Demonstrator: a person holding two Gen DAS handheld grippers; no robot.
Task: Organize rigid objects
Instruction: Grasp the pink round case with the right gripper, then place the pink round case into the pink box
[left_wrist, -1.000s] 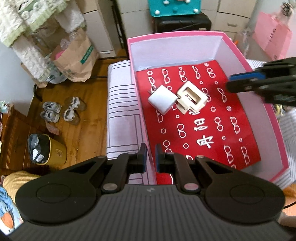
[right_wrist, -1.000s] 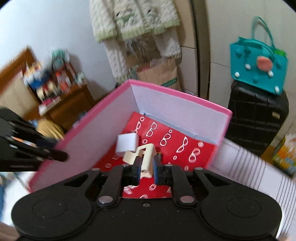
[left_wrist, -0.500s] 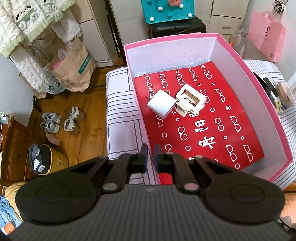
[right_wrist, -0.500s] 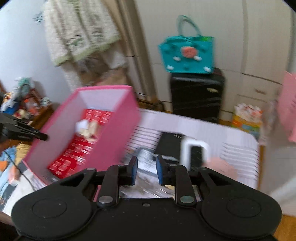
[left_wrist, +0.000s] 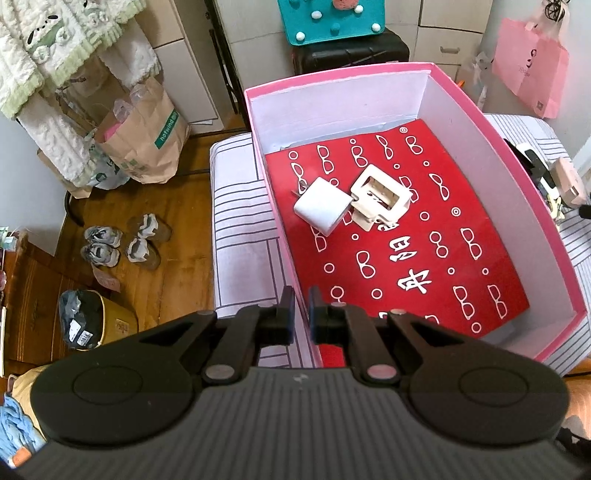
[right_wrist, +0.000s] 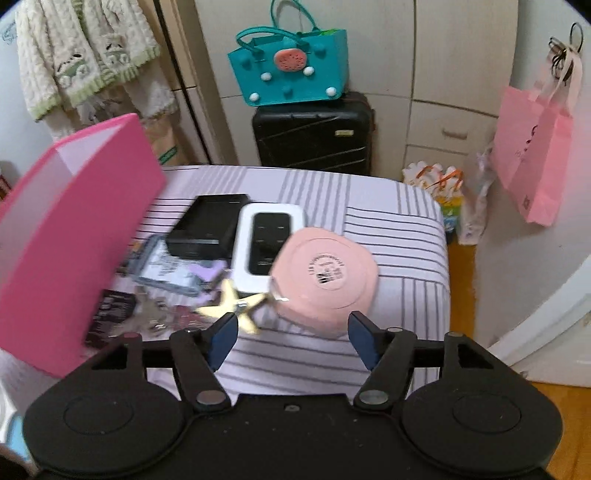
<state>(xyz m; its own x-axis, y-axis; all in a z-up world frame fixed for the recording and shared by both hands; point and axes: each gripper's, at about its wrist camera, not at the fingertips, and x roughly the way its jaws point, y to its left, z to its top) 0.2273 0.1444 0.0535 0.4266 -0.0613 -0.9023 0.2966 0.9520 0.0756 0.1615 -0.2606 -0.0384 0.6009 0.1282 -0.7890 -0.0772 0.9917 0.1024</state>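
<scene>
Pink box (left_wrist: 524, 206) with white inner walls and a red liner (left_wrist: 424, 258) printed with white glasses; white charger (left_wrist: 320, 208); cream holder (left_wrist: 380, 197). Beside my black tool's blue pads (right_wrist: 360, 338): pink disc (right_wrist: 325, 275), gold star (right_wrist: 231, 304), grey-striped white desk (right_wrist: 399, 229).

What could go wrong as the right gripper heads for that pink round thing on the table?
The right gripper has its jaws opening, nothing between them. The pink round case looks about as wide as that gap, so the pads may slip off. The gold star touches the case and could be dragged along.
</scene>
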